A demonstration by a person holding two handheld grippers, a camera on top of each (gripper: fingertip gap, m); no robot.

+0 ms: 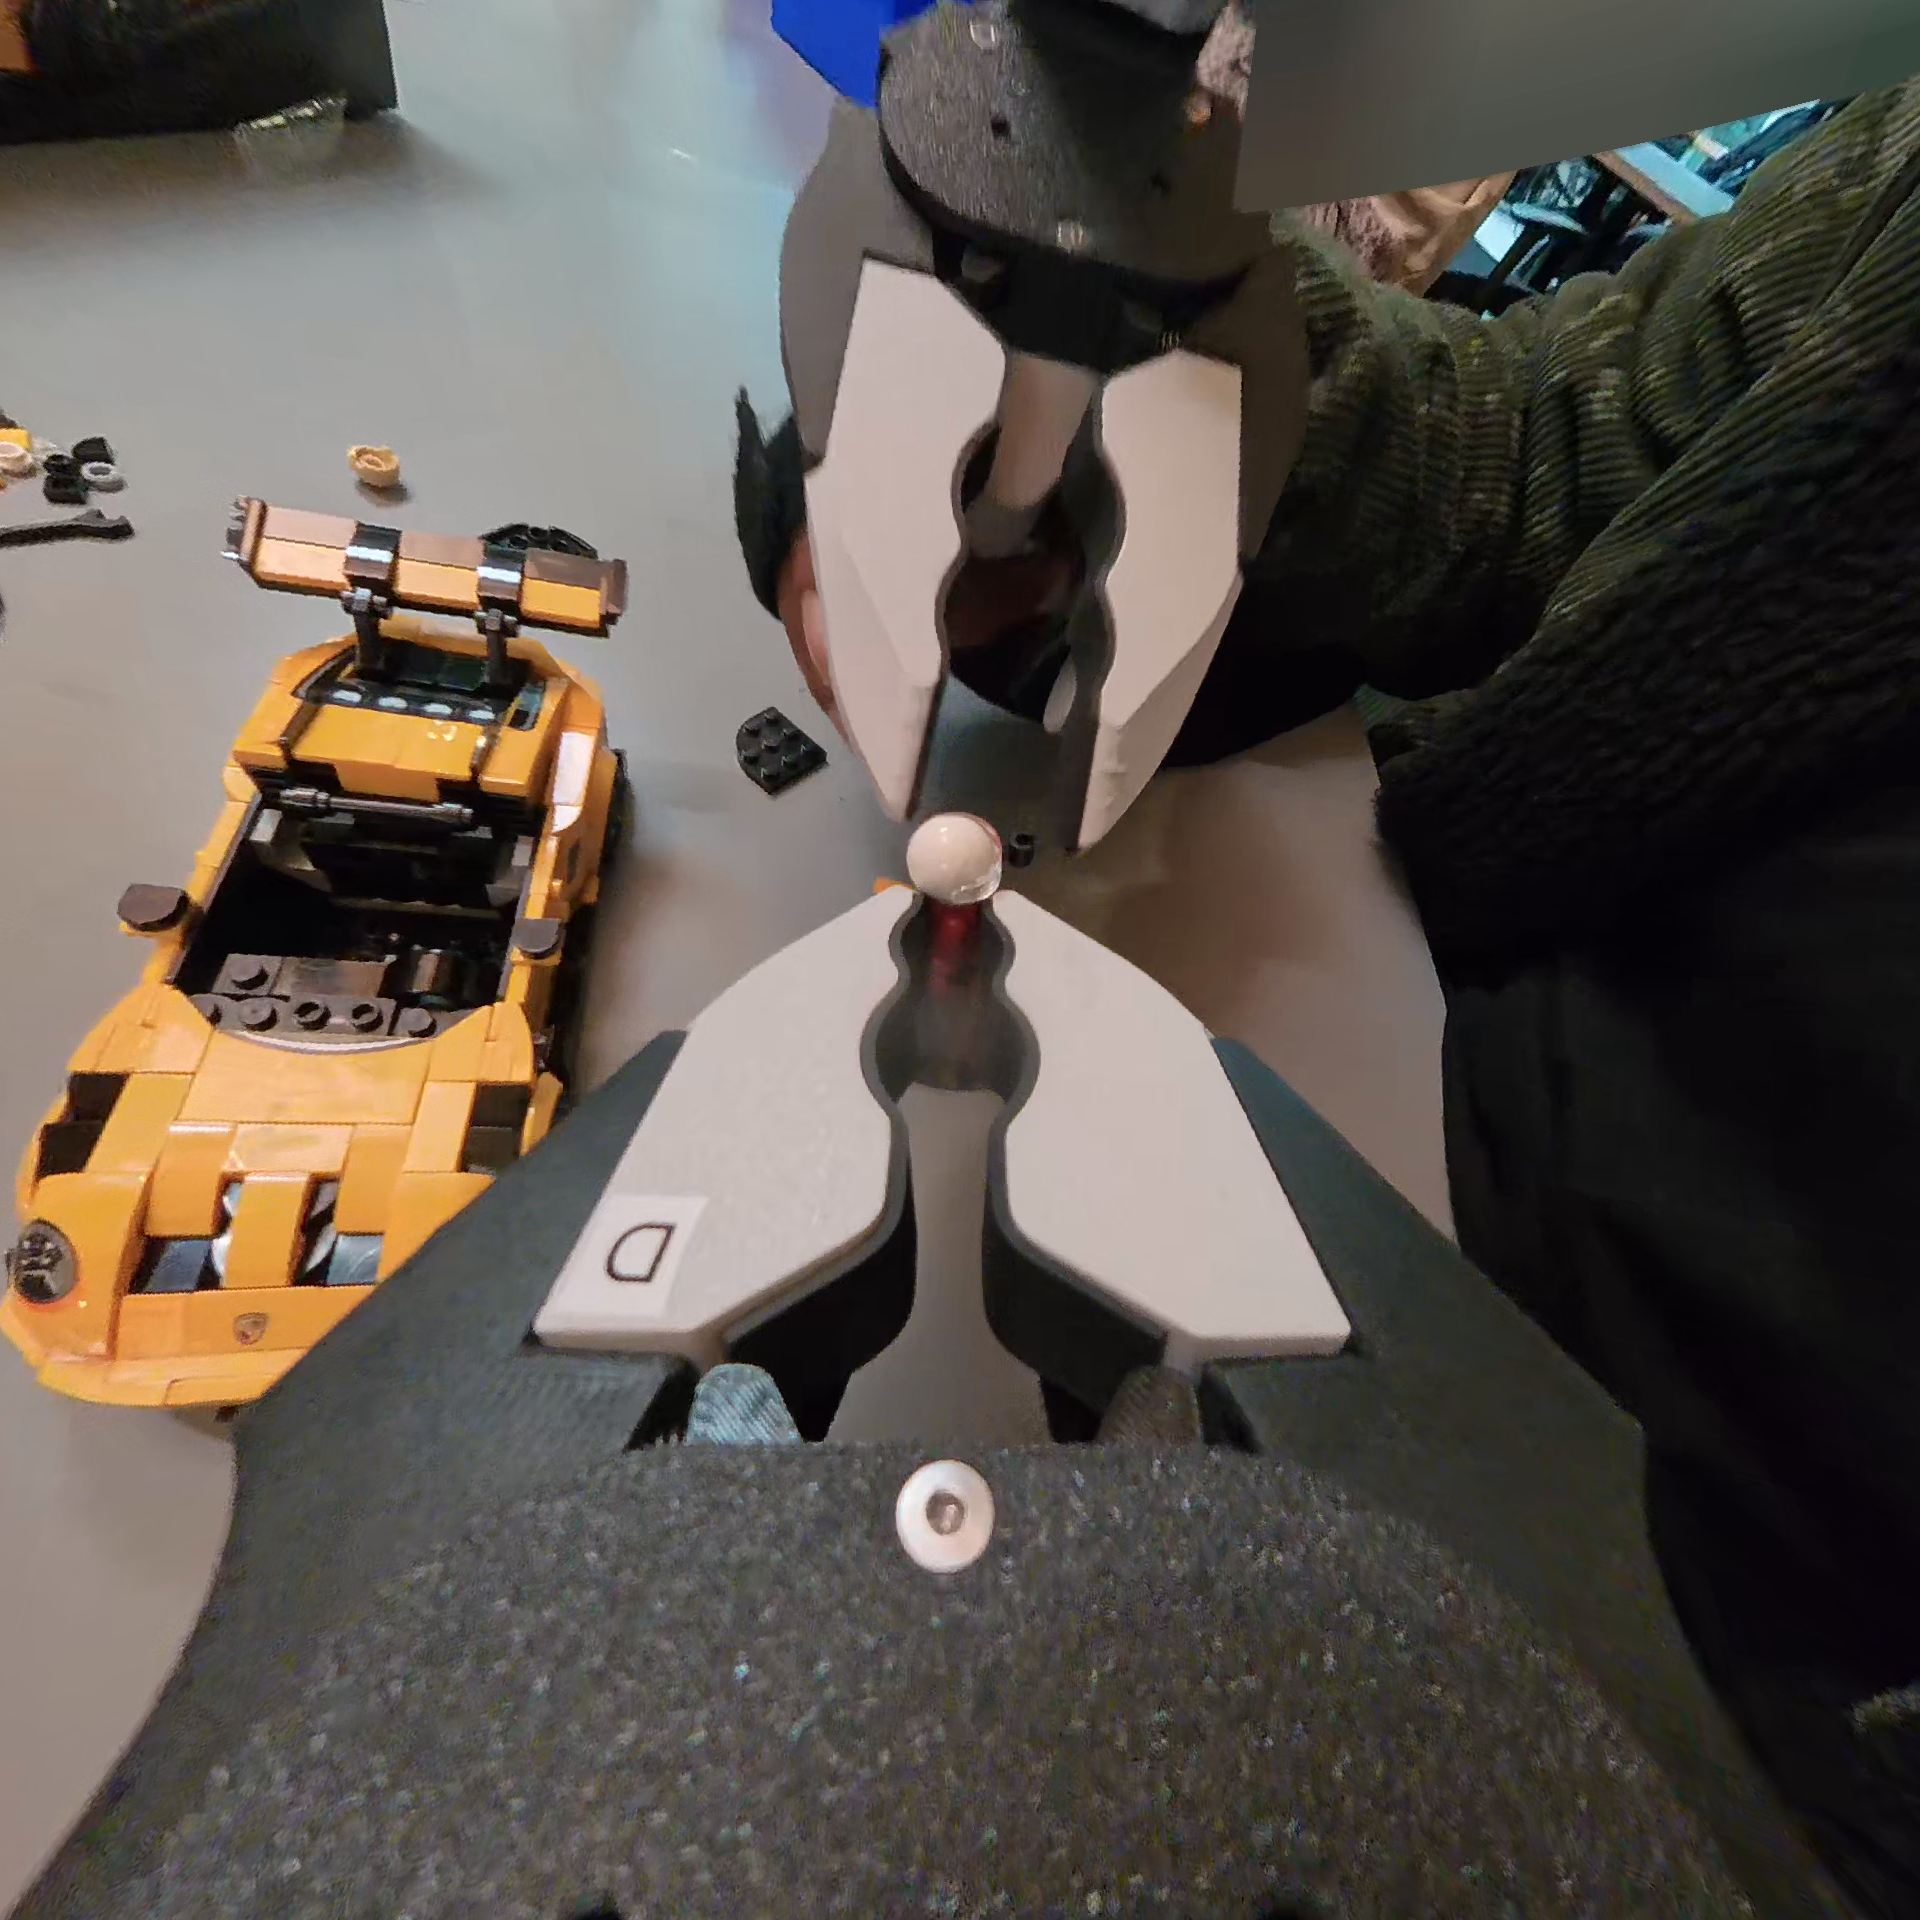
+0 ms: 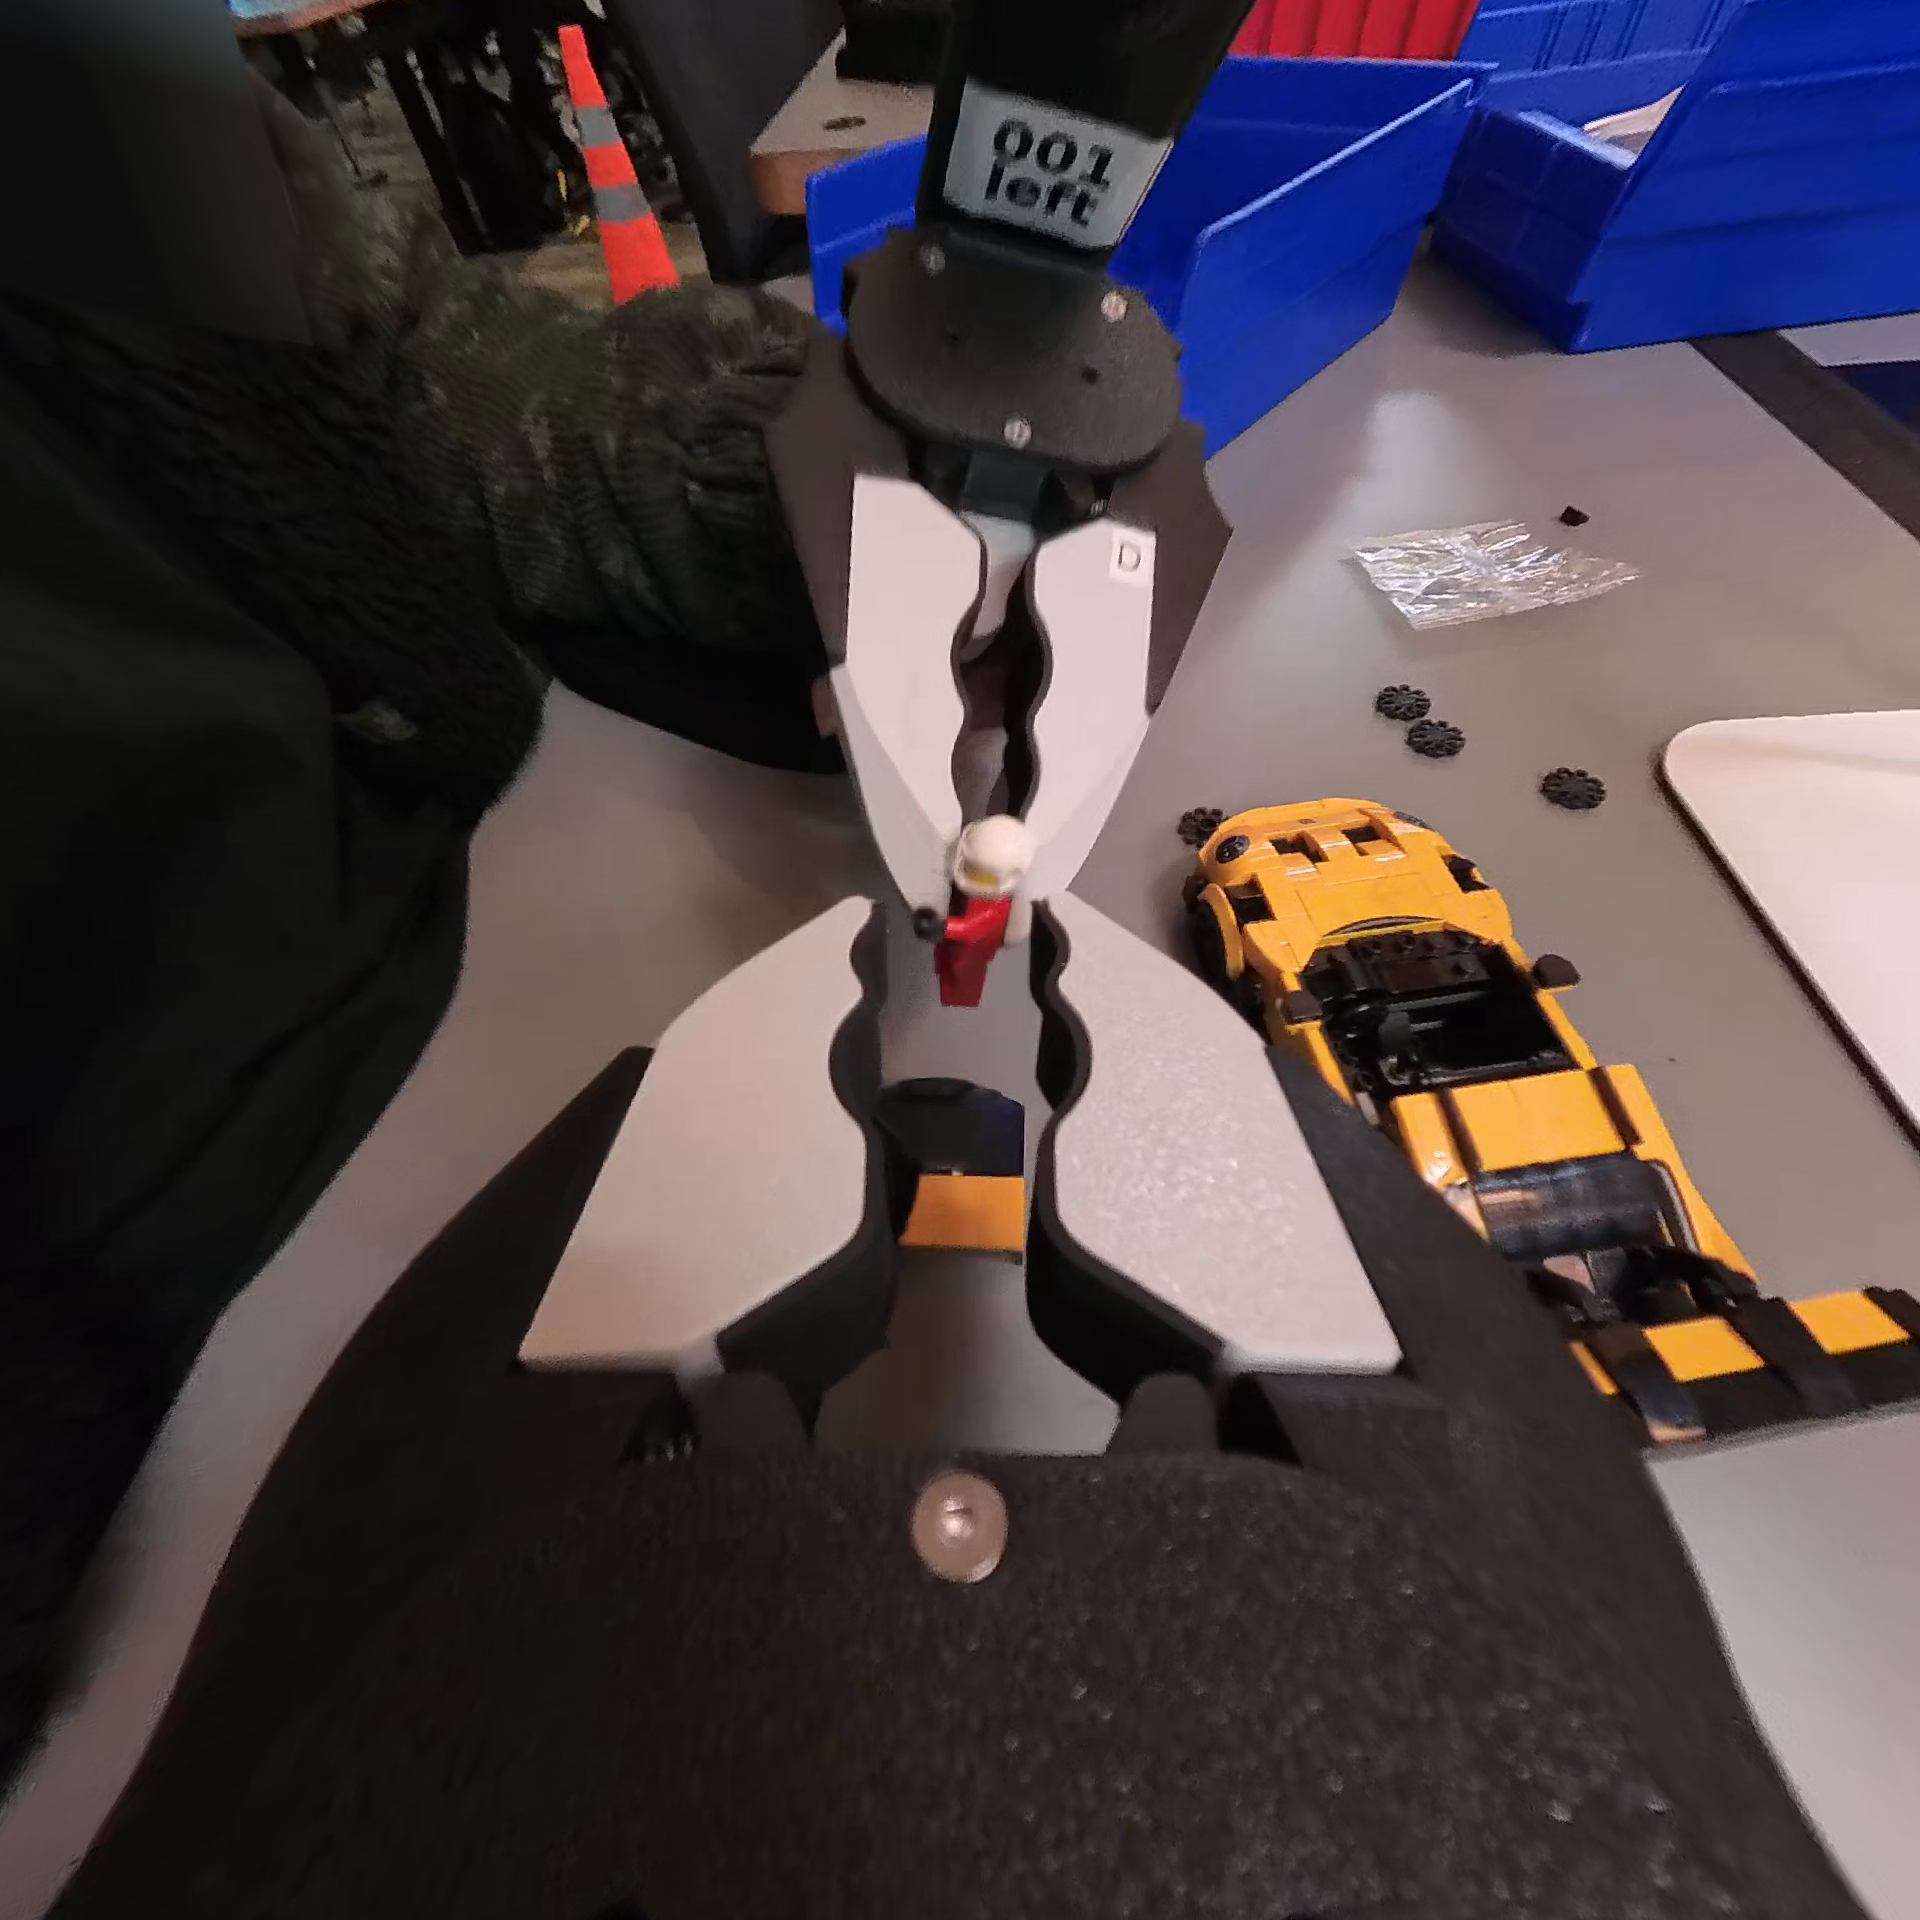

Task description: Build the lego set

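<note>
Left wrist view: left gripper [image 1: 954, 909] clamped on small red-bodied, white-helmeted lego minifigure [image 1: 953, 858], helmet poking past the grey fingertips. Facing it, right gripper [image 1: 987, 821], tips parted just beyond the helmet, touching nothing. Left of the minifigure, on the grey table [image 1: 520, 312], roofless orange-and-black lego car [image 1: 312, 997].

Right wrist view: right gripper [image 2: 954, 925] spread wide around the minifigure [image 2: 977, 899], not touching. Left gripper [image 2: 982, 883] pinching the figure. Right of the minifigure, the car [image 2: 1455, 1029].
</note>
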